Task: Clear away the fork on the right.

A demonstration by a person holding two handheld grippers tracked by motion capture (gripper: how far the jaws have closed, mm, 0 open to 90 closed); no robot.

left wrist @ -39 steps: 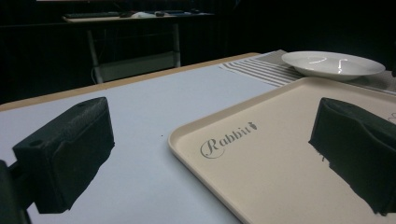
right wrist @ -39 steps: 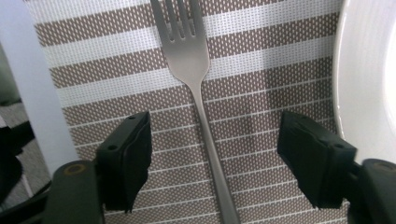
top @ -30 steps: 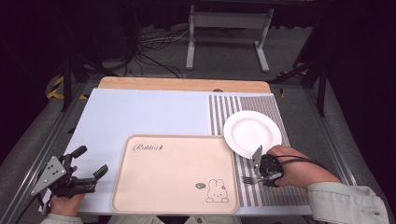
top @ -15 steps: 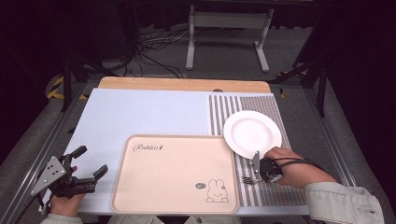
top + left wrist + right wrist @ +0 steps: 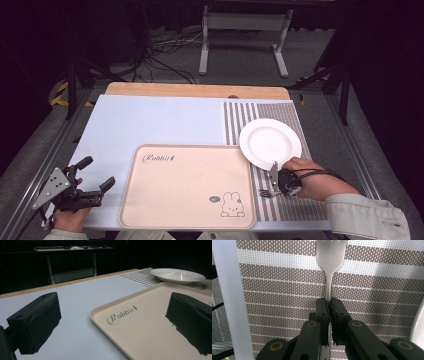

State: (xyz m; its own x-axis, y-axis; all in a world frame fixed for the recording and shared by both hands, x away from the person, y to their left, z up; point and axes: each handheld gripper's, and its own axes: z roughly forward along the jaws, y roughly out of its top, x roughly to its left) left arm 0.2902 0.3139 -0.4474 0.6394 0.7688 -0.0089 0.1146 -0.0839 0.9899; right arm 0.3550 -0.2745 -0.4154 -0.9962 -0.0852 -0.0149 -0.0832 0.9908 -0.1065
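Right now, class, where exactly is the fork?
In the high view the fork lies on the striped mat at the right, between tray and plate, its handle clamped in the right gripper.

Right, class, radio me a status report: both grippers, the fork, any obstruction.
Right gripper shut on fork, over striped mat. Left gripper open, holding nothing, beside tray. Plate close by right hand; nothing blocking.

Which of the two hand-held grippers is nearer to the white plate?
Right. The right hand-held gripper sits just below the white plate on the striped placemat, shut on a fork. The left hand-held gripper waits open across the tray.
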